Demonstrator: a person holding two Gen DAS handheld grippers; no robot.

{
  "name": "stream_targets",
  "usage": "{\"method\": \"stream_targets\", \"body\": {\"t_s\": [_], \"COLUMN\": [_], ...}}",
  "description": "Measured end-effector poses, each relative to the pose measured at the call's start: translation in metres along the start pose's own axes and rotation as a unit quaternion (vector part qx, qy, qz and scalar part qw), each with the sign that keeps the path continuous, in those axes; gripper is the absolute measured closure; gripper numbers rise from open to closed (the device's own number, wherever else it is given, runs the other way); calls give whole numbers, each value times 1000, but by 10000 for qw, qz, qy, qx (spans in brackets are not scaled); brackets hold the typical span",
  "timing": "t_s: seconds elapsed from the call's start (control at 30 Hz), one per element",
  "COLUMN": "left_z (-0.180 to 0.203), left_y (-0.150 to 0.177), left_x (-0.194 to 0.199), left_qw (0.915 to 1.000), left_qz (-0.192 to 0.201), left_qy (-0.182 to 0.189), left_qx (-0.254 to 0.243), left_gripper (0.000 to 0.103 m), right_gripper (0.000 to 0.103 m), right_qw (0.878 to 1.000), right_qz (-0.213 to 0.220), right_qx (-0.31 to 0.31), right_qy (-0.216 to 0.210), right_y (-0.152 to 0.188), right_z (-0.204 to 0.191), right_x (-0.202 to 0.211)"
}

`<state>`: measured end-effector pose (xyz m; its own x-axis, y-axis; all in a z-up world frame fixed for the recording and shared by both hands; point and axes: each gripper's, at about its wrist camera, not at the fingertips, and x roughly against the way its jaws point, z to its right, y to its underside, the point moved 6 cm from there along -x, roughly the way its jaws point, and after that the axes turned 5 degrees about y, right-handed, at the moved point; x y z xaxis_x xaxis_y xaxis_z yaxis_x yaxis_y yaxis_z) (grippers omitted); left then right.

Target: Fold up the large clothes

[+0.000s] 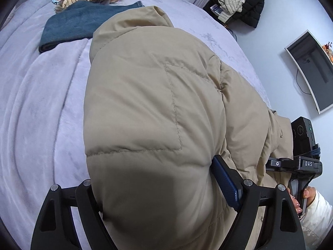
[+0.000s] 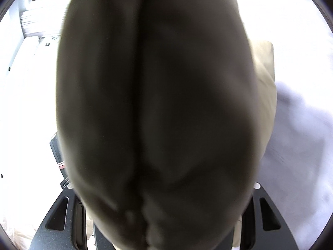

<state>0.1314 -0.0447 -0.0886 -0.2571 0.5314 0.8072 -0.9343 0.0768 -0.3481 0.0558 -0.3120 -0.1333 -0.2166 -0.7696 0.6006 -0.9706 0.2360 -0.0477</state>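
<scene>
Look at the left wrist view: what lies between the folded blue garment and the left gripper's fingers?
The beige puffer jacket fills that stretch, bulging from the left gripper up towards the blue garment on the lavender bedspread; shown in the left wrist view.

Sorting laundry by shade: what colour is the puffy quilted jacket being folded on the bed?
Beige-tan puffy quilted jacket, clearest in the left wrist view; the right wrist view shows it shadowed.

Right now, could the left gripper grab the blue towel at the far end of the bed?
Probably not. The left gripper is clamped on the puffy tan jacket, which bulges between it and the blue towel lying farther up the bed.
</scene>
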Motion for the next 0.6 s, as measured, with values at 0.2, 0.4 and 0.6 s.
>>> {"method": "stream_targets", "body": {"t_s": [0.2, 0.4, 0.6], "left_z": [-77, -111, -106], "left_y": [-29, -18, -14], "left_x": [-9, -34, -37], "left_qw": [9978, 9948, 9926], "left_qz": [243, 283, 369], "left_qy": [-523, -803, -1047], "left_qx": [325, 562, 495], "left_gripper": [17, 15, 11], "right_gripper": [47, 47, 39], "right_qw": [9996, 9979, 9916], "right_qz": [-120, -262, -116], "right_qx": [245, 268, 211], "right_qy": [59, 533, 1272], "right_y": [-43, -56, -53], "right_z": [-30, -3, 5], "right_x": [-63, -85, -62]}}
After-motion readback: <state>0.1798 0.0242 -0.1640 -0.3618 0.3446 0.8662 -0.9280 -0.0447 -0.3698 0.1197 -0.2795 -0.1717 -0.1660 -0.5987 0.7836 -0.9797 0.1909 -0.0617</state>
